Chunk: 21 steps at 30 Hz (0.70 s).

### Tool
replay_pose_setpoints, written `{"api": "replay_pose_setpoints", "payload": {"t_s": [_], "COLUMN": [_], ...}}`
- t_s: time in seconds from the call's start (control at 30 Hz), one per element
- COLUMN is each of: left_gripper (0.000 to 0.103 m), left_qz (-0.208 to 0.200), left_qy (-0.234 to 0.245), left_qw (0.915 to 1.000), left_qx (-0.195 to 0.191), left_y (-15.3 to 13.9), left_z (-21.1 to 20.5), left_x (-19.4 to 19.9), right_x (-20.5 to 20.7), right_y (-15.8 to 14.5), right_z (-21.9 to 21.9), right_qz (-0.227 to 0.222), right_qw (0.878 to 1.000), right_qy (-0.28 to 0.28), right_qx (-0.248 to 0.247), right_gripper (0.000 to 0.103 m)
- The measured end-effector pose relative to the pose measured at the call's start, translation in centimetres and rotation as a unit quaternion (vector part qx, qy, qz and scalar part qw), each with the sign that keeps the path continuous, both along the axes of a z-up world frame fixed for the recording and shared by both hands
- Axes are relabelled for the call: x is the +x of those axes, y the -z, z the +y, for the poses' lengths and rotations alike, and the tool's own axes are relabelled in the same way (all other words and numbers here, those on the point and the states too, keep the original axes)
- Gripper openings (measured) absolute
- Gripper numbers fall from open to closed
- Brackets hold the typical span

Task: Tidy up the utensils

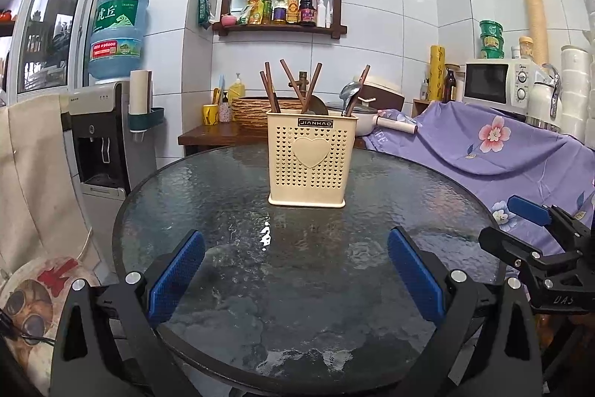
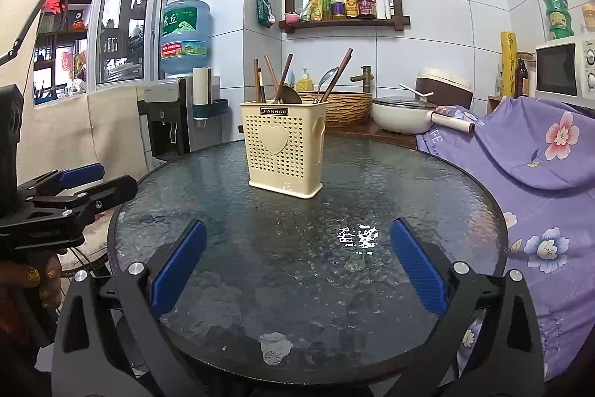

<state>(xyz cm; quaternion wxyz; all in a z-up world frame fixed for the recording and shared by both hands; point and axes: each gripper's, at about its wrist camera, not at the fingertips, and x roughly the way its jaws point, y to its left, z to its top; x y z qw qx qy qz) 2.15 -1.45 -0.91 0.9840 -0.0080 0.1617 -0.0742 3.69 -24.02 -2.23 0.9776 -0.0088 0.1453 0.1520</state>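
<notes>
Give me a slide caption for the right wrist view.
Open right tongs hover over a round glass table, facing a cream holder filled with chopsticks and spoons.

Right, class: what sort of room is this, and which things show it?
Most likely a home kitchen: a microwave, bottles of oil and sauce on a wall shelf, and a holder of chopsticks and spoons on the table.
</notes>
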Motion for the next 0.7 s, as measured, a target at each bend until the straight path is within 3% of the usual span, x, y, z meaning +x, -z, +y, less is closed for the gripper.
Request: {"api": "replay_pose_setpoints", "payload": {"t_s": [0.7], "left_gripper": [0.097], "left_qz": [0.011], "left_qy": [-0.003], "left_qw": [0.9999], "left_qx": [-0.009], "left_y": [0.37], "left_z": [0.91], "left_x": [0.42], "right_x": [0.19], "right_y": [0.15], "right_z": [0.55], "right_qz": [0.010], "right_qw": [1.000], "right_qy": [0.002], "right_qx": [0.000], "right_gripper": [0.097]}}
